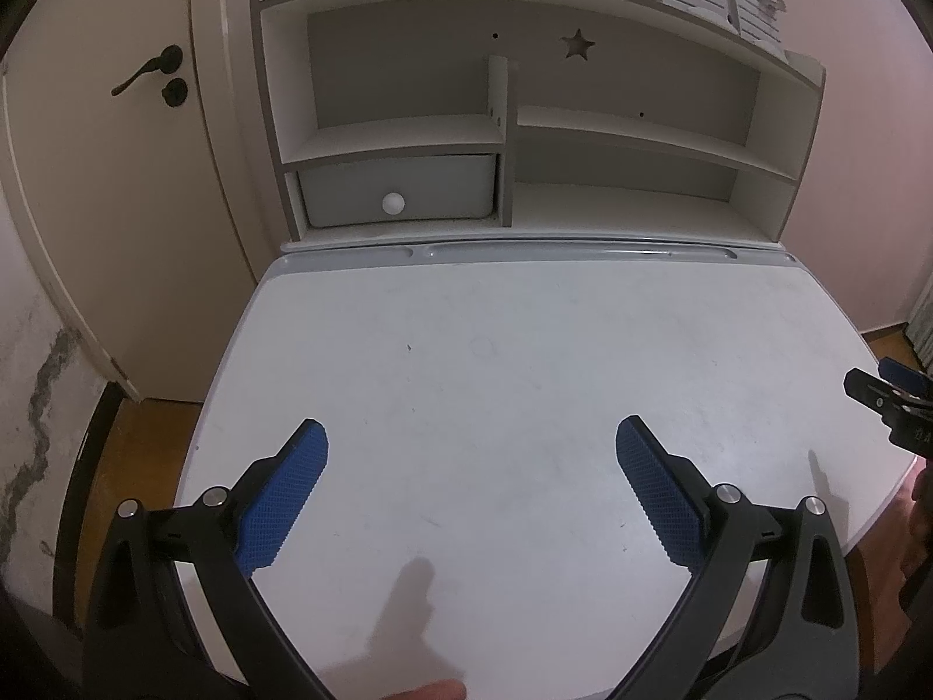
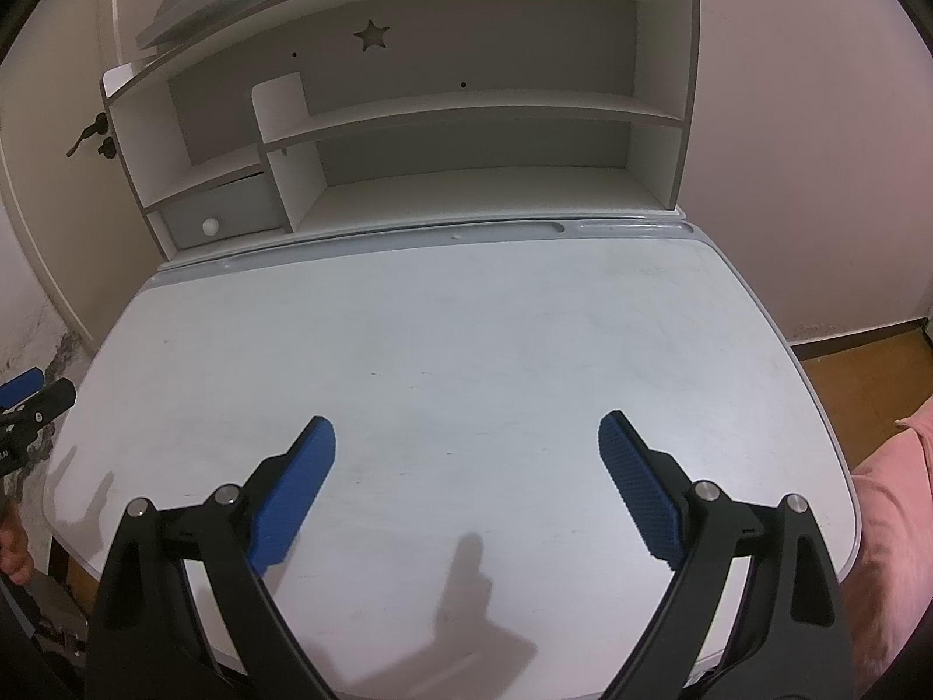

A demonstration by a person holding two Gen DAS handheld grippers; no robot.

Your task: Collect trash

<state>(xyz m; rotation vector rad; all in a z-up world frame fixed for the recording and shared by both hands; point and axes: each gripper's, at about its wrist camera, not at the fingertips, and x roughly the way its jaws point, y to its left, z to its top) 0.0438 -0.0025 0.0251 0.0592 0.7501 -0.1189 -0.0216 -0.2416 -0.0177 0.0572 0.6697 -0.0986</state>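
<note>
No trash shows in either view. My left gripper (image 1: 471, 434) hovers open over the near part of a white desk top (image 1: 525, 350), its blue pads (image 1: 291, 490) wide apart with nothing between them. My right gripper (image 2: 466, 429) is likewise open and holds nothing above the same desk top (image 2: 466, 338). In the left wrist view the right gripper (image 1: 886, 388) pokes in at the right edge. The left gripper (image 2: 29, 394) appears at the left edge of the right wrist view.
A white hutch (image 1: 525, 134) with shelves and a star cutout stands at the desk's back, with a grey drawer (image 1: 396, 195) at its lower left. A door with a dark handle (image 1: 148, 73) is at left. Wooden floor (image 2: 863, 367) lies right. Pink fabric (image 2: 892, 513) is near the right edge.
</note>
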